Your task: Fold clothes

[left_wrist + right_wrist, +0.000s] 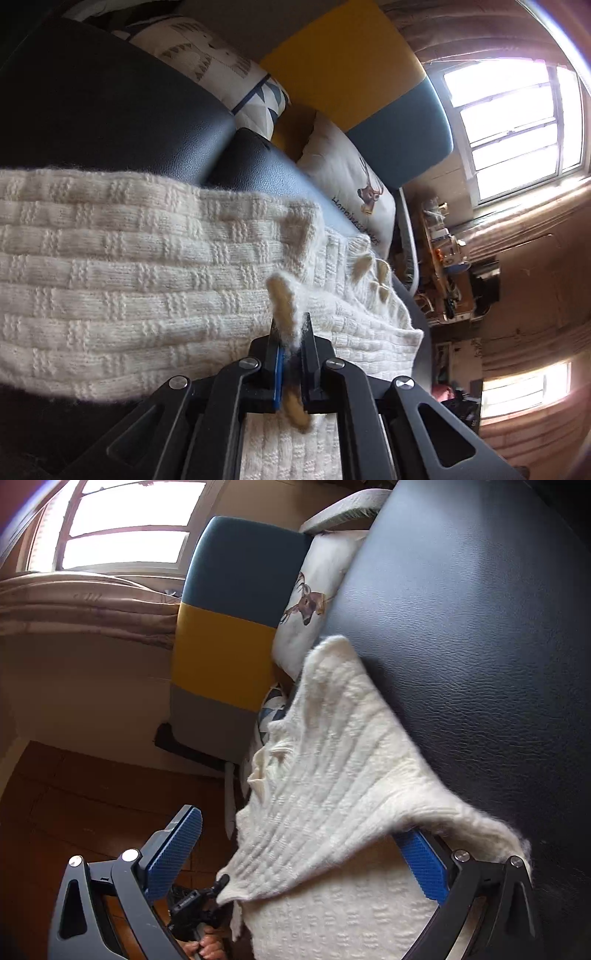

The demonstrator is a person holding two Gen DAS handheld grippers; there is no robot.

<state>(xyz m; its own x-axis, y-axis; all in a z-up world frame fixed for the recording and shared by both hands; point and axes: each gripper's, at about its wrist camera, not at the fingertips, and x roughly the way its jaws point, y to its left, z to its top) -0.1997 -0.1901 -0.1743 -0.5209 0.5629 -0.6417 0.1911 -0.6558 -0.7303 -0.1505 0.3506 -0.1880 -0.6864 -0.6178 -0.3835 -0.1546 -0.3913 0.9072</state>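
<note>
While the cream basket-weave knitted garment (140, 266) lies draped over the black leather-look padded surface (110, 110), one fringed edge of it is pinched in the left tongs (291, 332). A tan tassel (282, 299) stands up out of the closed pads, and another tassel end hangs out behind them. More tassels run along the same edge to the right, toward the drop-off.

Seen from the right wrist, the same knit (332, 768) runs up and away from the right tongs (310, 849) as a long strip, narrowing toward the far end by the white deer-print cushion (314, 590). Its long axis heads roughly straight ahead of those tongs. Right tongs are spread wide, with nothing clamped. A raised flap of the knit passes between the blue pads (177, 845); the right-hand pad sits under the lifted fold and looks to be touching it, while the left-hand pad is clear of the cloth.

Judgement: the right tongs are better placed for the near flap; closing would take that edge. The left already has the fringe, so the fold likely turns on carrying both edges the same way along the strip.

Beyond: a yellow-and-teal padded panel (229, 609), a bright window (125, 524), and a hand (207, 949) on the other gripper's handle, low in the right wrist view.
</note>
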